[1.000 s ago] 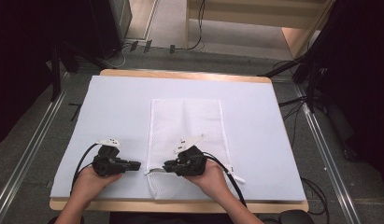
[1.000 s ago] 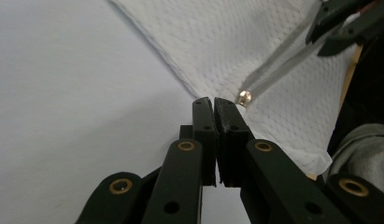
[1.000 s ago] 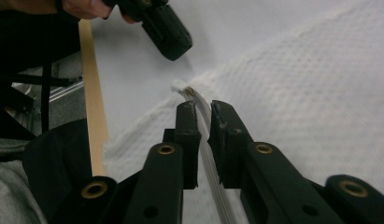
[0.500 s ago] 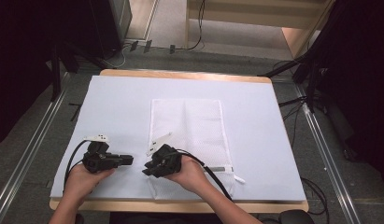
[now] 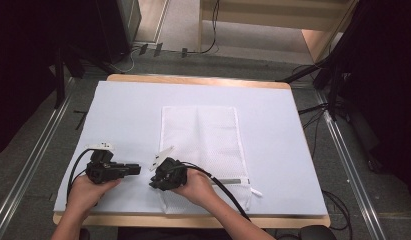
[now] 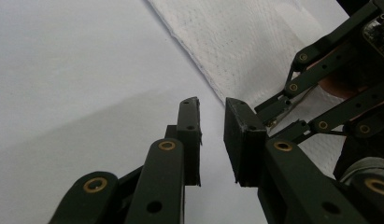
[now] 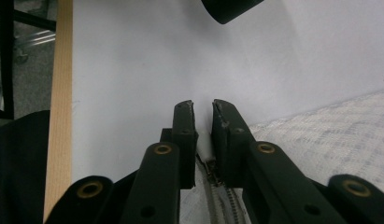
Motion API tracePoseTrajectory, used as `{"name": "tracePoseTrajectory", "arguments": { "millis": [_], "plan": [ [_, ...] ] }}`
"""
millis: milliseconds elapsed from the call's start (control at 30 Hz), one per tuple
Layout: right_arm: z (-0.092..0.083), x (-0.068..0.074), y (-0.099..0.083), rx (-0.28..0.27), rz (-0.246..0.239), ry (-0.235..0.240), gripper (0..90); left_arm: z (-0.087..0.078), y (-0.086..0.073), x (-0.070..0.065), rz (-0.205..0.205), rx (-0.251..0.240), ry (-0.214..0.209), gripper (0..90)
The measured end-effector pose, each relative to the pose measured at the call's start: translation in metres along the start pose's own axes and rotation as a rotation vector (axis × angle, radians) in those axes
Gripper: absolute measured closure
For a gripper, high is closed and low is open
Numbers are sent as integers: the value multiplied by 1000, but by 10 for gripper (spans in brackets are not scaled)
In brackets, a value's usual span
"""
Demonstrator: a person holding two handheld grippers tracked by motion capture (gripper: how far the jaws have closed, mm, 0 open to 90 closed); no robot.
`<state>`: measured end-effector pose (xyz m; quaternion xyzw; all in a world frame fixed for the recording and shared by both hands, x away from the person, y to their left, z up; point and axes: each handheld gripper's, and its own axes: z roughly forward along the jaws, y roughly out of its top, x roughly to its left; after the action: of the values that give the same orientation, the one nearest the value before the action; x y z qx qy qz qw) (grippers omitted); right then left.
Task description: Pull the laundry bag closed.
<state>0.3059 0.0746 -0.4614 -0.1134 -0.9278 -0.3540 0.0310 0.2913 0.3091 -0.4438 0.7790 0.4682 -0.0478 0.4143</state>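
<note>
High view: right gripper (image 5: 154, 181) angled left over mesh bag (image 5: 200, 142) corner.

Both grippers, left (image 5: 135, 169) and right (image 5: 154, 181), meet at the mesh bag's (image 5: 200, 135) near-left corner.

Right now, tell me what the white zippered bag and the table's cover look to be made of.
White mesh bag: looks like woven synthetic netting, matte; a dotted weave shows in the left gripper view. Its zipper seems metal, with shiny teeth. Table cover: smooth, matte pale sheet, perhaps foam or plastic; wooden table edge beneath.
</note>
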Motion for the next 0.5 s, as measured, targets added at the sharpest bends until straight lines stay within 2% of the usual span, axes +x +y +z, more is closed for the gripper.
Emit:
{"name": "tracePoseTrajectory", "arguments": {
  "millis": [167, 400, 500],
  "plan": [
    [-3, 0, 1, -11, 29, 2, 824, 0, 0, 0, 6, 2, -2, 763],
    [-17, -1, -1, -44, 70, 13, 817, 6, 3, -6, 17, -2, -13, 760],
    [-21, -1, -2, -54, 62, 2, 818, 9, 5, -8, 27, 8, -16, 761]
  ]
}}
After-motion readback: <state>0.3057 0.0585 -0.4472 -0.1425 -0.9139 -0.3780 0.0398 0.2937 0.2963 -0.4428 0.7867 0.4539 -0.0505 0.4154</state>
